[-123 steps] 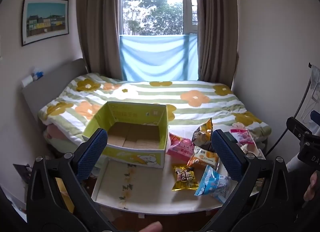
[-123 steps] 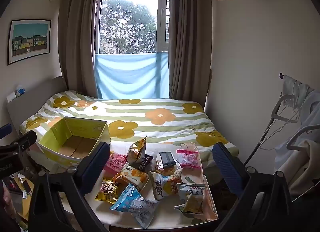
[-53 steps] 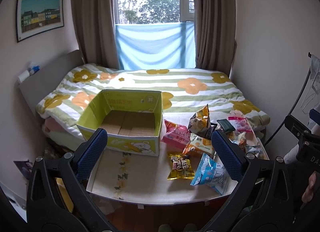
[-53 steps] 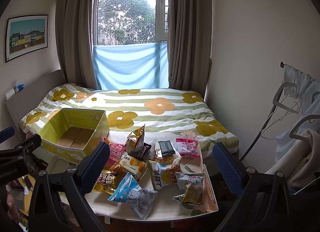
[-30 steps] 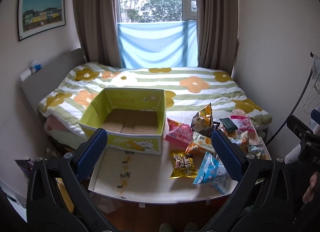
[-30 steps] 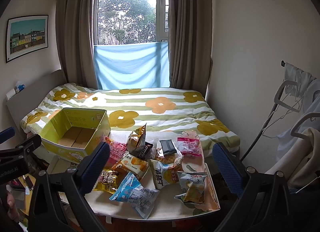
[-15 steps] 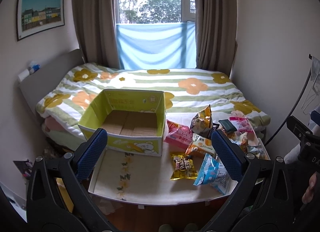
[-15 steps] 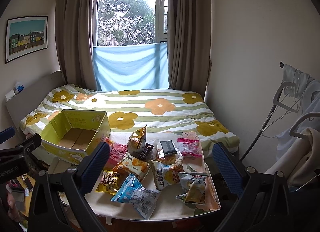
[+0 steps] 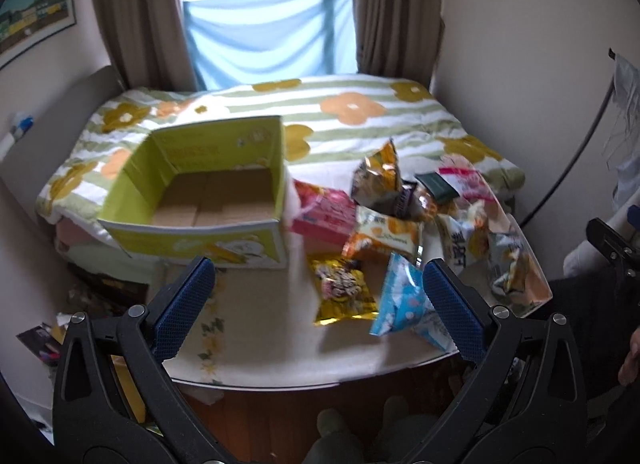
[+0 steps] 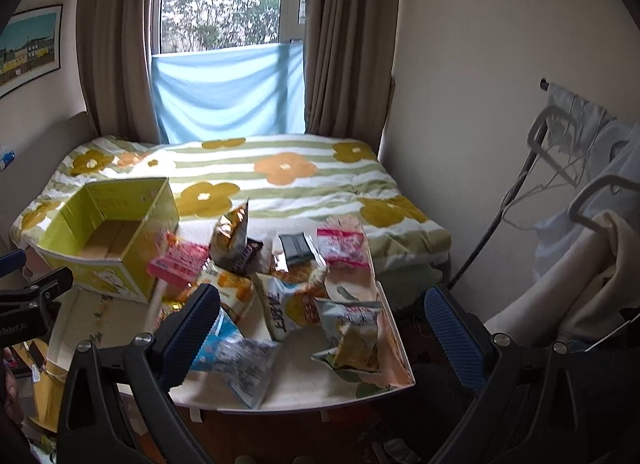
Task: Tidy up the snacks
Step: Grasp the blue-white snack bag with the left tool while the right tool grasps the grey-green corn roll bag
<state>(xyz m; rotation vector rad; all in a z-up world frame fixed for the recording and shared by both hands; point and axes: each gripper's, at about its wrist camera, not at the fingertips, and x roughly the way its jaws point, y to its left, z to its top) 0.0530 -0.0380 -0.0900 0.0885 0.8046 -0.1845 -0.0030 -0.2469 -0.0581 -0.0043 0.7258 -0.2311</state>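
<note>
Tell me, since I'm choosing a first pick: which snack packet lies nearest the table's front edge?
The light blue packet, right of the yellow packet; the others sit farther back.

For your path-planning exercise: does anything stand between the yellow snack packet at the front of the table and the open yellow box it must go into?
Nothing visible does. The yellow snack packet lies on the table just right of the yellow box, whose top is open and looks empty. Only the box's own right wall must be cleared. Both grippers are open, holding nothing.
</note>
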